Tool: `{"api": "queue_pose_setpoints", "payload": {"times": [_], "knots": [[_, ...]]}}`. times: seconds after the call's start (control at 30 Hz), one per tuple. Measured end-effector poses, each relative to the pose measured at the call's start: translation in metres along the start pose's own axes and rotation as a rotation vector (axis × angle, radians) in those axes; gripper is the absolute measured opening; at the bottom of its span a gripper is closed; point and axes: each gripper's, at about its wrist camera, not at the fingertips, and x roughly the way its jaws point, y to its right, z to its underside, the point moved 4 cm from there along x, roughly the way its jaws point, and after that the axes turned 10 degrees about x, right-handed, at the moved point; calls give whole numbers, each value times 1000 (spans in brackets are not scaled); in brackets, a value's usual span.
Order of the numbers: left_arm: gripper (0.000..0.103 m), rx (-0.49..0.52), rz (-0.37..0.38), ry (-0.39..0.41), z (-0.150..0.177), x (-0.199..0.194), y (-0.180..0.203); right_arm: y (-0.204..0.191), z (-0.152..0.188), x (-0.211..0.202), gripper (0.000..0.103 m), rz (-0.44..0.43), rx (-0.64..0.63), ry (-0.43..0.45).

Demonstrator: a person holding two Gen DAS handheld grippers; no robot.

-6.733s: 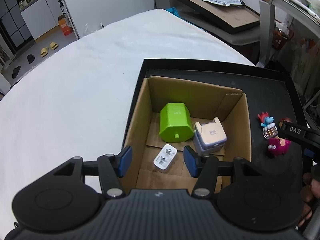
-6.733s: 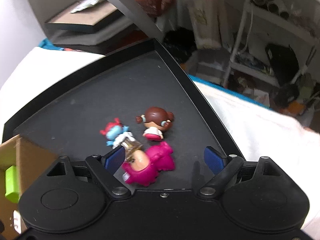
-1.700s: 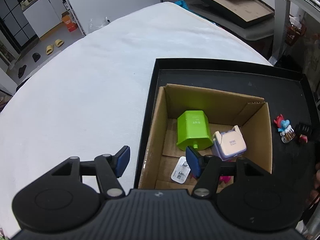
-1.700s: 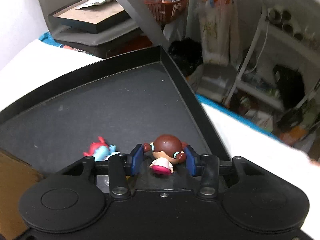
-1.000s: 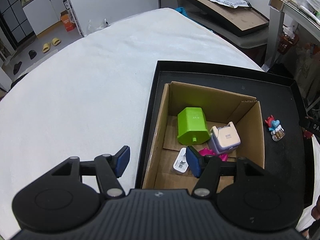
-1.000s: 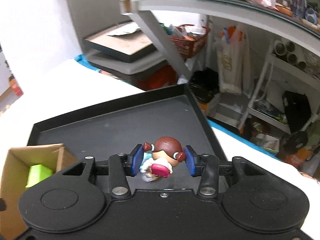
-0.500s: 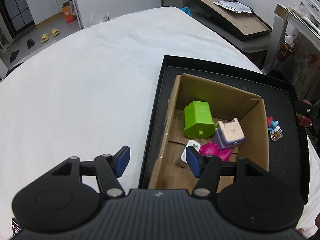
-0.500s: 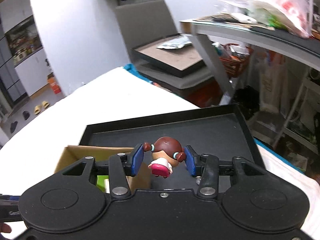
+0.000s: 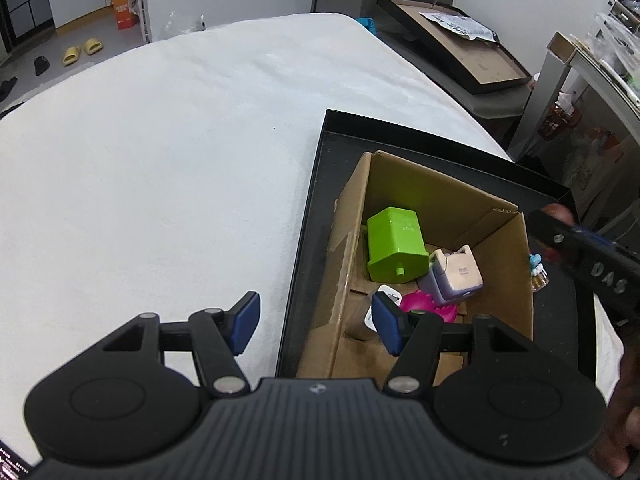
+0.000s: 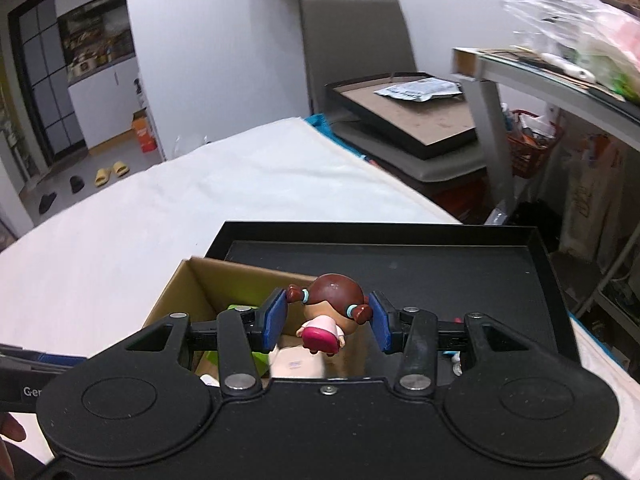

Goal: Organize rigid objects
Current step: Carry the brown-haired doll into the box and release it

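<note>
Since a second ago, the right claw [image 10: 327, 320] has carried the brown-haired doll figure [image 10: 328, 312] from the black tray [image 10: 440, 264] to above the cardboard box [image 10: 176, 288], clenched on its head. The left claw [image 9: 316, 326] hangs released near the box's edge.

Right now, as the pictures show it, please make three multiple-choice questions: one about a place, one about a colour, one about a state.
1. Where is the green block?
A. On the white cloth
B. Inside the cardboard box
C. On the black tray floor, outside the box

2. What colour is the hair of the doll?
A. Brown
B. Yellow
C. Blue

3. What is the right gripper doing?
A. Open and empty
B. Shut on the green block
C. Shut on the doll

Answers:
1. B: the block lies between the box walls.
2. A: her head is brown, with pale blue hair ties.
3. C: both blue pads press against her head.
</note>
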Motion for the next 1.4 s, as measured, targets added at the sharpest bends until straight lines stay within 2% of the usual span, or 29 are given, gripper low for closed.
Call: {"api": "queue_pose_setpoints", "payload": {"times": [0.1, 0.23, 0.3, 0.37, 0.47, 0.63, 1.03, 1.4], "knots": [[59, 1, 28, -1, 1, 4, -1, -8, 2, 7, 44, -8, -19, -8], [53, 3, 69, -6, 3, 10, 0, -15, 5, 16, 44, -6, -34, -21], [46, 12, 74, -14, 4, 13, 1, -18, 6, 20, 44, -3, -40, -26], [30, 11, 87, -31, 5, 18, 1, -21, 6, 22, 44, -2, -47, -25], [15, 11, 99, -45, 7, 24, 0, -24, 5, 27, 44, -12, -48, -20], [13, 13, 86, -58, 7, 26, 0, -29, 9, 34, 53, 5, -83, -53], [14, 10, 54, -78, 4, 25, 7, -9, 2, 21, 54, 10, -15, -39], [18, 17, 17, -45, -5, 15, 16, 16, -6, 18, 63, 51, 63, -14]]}}
